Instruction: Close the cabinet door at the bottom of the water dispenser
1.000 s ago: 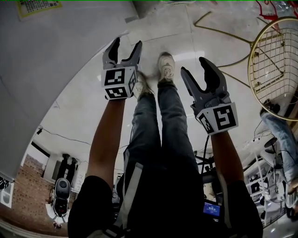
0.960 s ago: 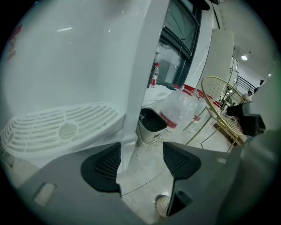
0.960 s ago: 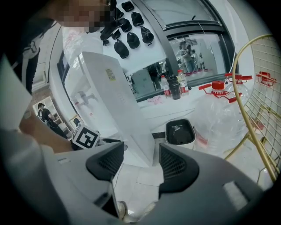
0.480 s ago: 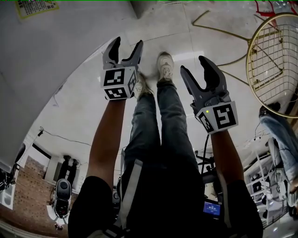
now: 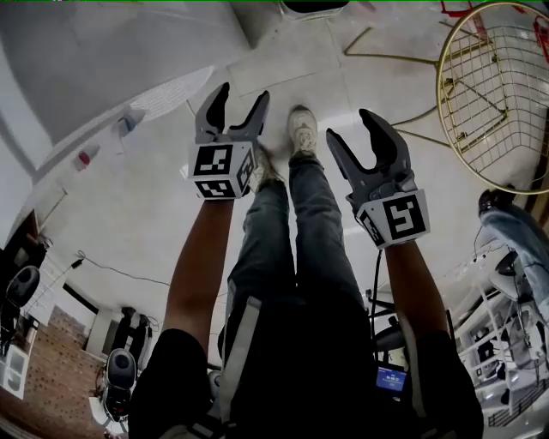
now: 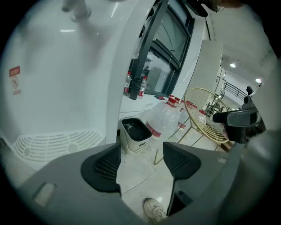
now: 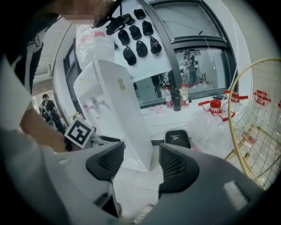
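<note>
The left gripper (image 5: 242, 93) and the right gripper (image 5: 350, 124) are both standing with fingers moderately wide and nothing between them, hanging over the floor with the person's shoe (image 5: 302, 129) showing between them in the head view. The water dispenser (image 5: 120, 51) is standing to the left of the left gripper, its drip tray (image 5: 170, 93) just beyond the jaw tips. The cabinet door is lying below that tray. No leaf is showing proud of the white body, so it is judged shut or nearly so, though no seam is showing to confirm. If closure is outstanding, the nearer left gripper should be coming down below the tray, laying the flat outer side of one jaw on the door's free edge and pressing squarely until flush, without gripping. The dispenser is presenting as a tall, plain, glossy white box with a slotted tray and taps (image 6: 75, 9) above.
</note>
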### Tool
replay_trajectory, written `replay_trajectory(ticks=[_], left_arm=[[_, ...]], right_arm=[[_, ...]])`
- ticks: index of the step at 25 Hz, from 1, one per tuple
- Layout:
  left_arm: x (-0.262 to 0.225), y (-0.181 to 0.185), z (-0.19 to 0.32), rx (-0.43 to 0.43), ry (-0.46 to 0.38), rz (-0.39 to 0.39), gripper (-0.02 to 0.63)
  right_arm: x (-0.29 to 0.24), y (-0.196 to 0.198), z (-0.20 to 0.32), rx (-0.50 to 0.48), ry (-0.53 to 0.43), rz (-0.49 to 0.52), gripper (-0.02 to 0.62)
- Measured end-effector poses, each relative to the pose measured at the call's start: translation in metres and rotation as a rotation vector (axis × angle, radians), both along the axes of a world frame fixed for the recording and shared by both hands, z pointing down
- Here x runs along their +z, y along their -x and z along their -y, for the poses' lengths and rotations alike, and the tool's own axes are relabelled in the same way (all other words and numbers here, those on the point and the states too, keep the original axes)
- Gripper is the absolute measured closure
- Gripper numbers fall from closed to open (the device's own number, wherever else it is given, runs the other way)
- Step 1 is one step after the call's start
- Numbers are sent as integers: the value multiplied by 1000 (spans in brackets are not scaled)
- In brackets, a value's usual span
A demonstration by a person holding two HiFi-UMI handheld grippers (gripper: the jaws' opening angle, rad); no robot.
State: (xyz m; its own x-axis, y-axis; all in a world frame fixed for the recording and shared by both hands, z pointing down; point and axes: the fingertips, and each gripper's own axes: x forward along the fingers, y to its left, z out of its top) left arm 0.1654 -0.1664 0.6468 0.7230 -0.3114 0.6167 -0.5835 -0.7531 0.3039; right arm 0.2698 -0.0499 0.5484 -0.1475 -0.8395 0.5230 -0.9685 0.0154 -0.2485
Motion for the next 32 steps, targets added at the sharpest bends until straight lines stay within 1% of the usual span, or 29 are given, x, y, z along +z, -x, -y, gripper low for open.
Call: replay_trajectory(ticks=[2, 5, 7, 9, 11, 13, 16, 19, 22, 24, 25, 28, 32], left_arm=[[-24, 5, -12, 13, 5, -28, 302], [-70, 16, -26, 20, 10, -83, 307], [-105, 15, -29, 24, -1, -135, 308], [-144, 10, -33, 45, -24, -187, 310], [-189, 11, -37, 65, -49, -229, 310], [-239, 18, -41, 76, -68, -264, 314], [-307, 39, -45, 85, -102, -302, 314], [-360, 68, -54, 90, -135, -325, 330], [-402, 100, -60, 74, -168, -327, 342], [-427, 118, -57, 52, -210, -324, 376], [-439, 126, -54, 40, -237, -320, 397], [-473, 150, -43, -2, -309, -323, 414], [-515, 186, -38, -63, -349, -349, 426]], right_arm=[[-19, 5, -4, 9, -13, -20, 347], [-56, 13, -6, 59, -43, 4, 348], [-73, 19, -9, 69, -67, 7, 350], [-90, 31, -15, 48, -78, -10, 350], [-118, 48, -20, 29, -84, -23, 350], [-157, 69, -21, 1, -102, -24, 350], [-217, 96, -20, -56, -148, -50, 350], [-262, 113, -26, -91, -186, -84, 350], [-303, 118, -33, -97, -231, -125, 352], [-330, 120, -33, -101, -264, -156, 381], [-341, 122, -32, -107, -280, -163, 383], [-366, 128, -27, -129, -312, -164, 383], [-401, 144, -16, -158, -352, -173, 383]])
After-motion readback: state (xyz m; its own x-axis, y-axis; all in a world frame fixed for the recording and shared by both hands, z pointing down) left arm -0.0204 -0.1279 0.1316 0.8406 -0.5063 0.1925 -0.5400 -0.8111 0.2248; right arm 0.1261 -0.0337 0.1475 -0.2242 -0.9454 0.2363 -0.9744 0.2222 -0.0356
